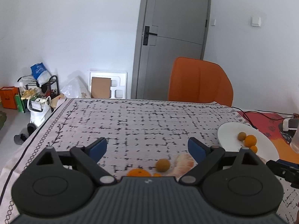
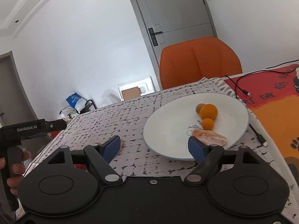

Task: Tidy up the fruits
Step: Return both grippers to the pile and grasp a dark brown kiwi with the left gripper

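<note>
My left gripper [image 1: 147,145] is open over the patterned cloth, with nothing between its blue pads. Close under it lie a brownish round fruit [image 1: 163,165], an orange [image 1: 137,172] half hidden by the gripper body, and a pale pink fruit segment [image 1: 184,163]. My right gripper [image 2: 154,145] is open at the near rim of a white plate [image 2: 168,123]. The plate holds a large orange [image 2: 208,112], a small orange [image 2: 207,124], a brown fruit [image 2: 199,107] and a pink segment [image 2: 211,138] just behind the right pad.
An orange chair [image 1: 200,80] stands at the table's far edge before a grey door. A black cable [image 2: 241,85] and plug lie on the red-orange mat [image 2: 271,112] right of the plate. A hand [image 2: 16,168] holds the left tool's black body [image 2: 28,128]. Bags and boxes crowd the floor at the left.
</note>
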Motion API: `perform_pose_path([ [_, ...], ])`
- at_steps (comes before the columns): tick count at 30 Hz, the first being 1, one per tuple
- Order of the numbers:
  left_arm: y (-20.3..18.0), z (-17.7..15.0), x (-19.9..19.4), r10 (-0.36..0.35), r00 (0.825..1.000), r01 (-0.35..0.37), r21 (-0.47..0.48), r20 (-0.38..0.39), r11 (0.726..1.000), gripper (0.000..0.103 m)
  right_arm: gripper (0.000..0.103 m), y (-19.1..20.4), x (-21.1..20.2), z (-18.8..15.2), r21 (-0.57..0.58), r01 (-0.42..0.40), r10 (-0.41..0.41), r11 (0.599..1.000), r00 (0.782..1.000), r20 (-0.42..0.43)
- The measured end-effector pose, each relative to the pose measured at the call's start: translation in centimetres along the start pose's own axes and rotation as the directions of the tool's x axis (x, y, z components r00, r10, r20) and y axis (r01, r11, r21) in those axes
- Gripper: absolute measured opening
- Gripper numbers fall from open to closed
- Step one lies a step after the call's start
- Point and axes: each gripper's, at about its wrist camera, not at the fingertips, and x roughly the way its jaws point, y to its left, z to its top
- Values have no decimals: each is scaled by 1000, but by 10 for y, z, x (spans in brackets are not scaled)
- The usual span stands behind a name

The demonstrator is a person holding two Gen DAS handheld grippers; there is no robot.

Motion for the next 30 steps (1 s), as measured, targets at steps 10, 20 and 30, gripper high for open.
perform_pose_path([
  [10,27,-8,-2,15,1000,-15,-37,-19,999,92,103,21,10,-1,-33,-16,16,999,1000,-3],
  [20,52,-18,-5,29,999,-32,-77,-33,997,92,103,39,21,-3,-62,-37,34,997,999,-37],
  [30,72,-29,-7,17,998,-22,-90,-55,996,93,103,66,34,-8,-106,-77,69,991,995,-77],
])
